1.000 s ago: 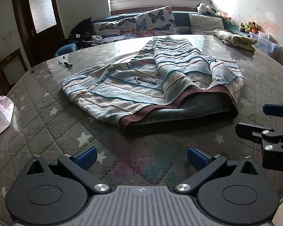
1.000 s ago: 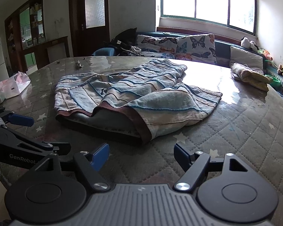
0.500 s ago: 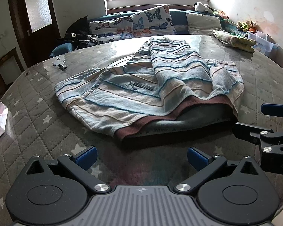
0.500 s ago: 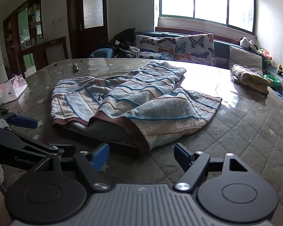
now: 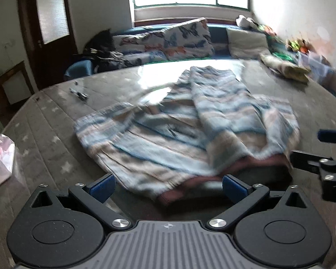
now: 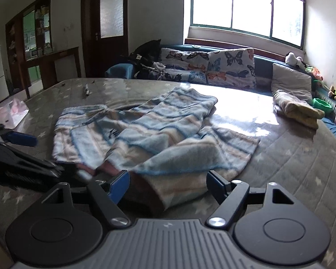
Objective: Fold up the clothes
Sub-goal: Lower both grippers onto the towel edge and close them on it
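Observation:
A blue, beige and white striped fleece garment with a maroon hem lies rumpled on the grey star-quilted table; one half is folded over the other. My left gripper is open, its blue pads either side of the maroon hem at the near edge. My right gripper is open too, with the garment and its near hem corner between its fingers. Each gripper shows at the edge of the other's view: the right gripper and the left gripper. Both views are blurred by motion.
A folded beige and yellow cloth lies at the far right of the table. A small dark object sits at the far left. A pink and white bag is at the left edge. A sofa with butterfly cushions stands behind the table.
Both grippers have moved forward to the garment's near hem, which now lies between their open fingers. The garment has not shifted.

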### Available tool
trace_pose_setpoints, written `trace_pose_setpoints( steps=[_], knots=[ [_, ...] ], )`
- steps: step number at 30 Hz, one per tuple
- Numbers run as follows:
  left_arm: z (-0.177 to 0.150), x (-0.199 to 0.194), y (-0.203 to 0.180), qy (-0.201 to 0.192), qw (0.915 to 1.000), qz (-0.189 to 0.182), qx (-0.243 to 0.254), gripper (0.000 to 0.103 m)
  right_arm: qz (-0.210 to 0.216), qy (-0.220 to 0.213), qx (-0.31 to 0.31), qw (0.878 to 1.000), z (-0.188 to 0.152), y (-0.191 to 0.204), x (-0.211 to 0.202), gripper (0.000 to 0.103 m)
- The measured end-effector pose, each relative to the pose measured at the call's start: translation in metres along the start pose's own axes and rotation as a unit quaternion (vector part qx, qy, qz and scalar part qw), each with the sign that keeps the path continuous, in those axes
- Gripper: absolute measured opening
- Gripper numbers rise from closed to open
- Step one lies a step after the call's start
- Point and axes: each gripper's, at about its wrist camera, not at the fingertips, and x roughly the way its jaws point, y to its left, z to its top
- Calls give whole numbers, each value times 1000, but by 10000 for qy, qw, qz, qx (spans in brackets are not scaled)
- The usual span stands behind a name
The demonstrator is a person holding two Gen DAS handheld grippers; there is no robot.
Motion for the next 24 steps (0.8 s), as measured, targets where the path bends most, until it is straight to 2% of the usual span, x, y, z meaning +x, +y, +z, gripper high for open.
trace_pose_setpoints(
  steps=[10, 14, 19, 24],
  knots=[
    [31, 44, 48, -89, 9968, 726, -312, 103, -375, 192, 528, 9977, 5, -51, 33, 69],
    [49, 68, 59, -168, 9958, 883, -154, 103, -549, 270, 710, 9956, 7, -73, 46, 67],
    [71, 101, 63, -195, 9965, 790, 186, 101, -688, 345, 1053, 9915, 12, -103, 63, 63],
    [83, 121, 52, -231, 9978, 273, 561, 90, -777, 405, 1138, 9896, 20, -123, 81, 60]
  ],
)
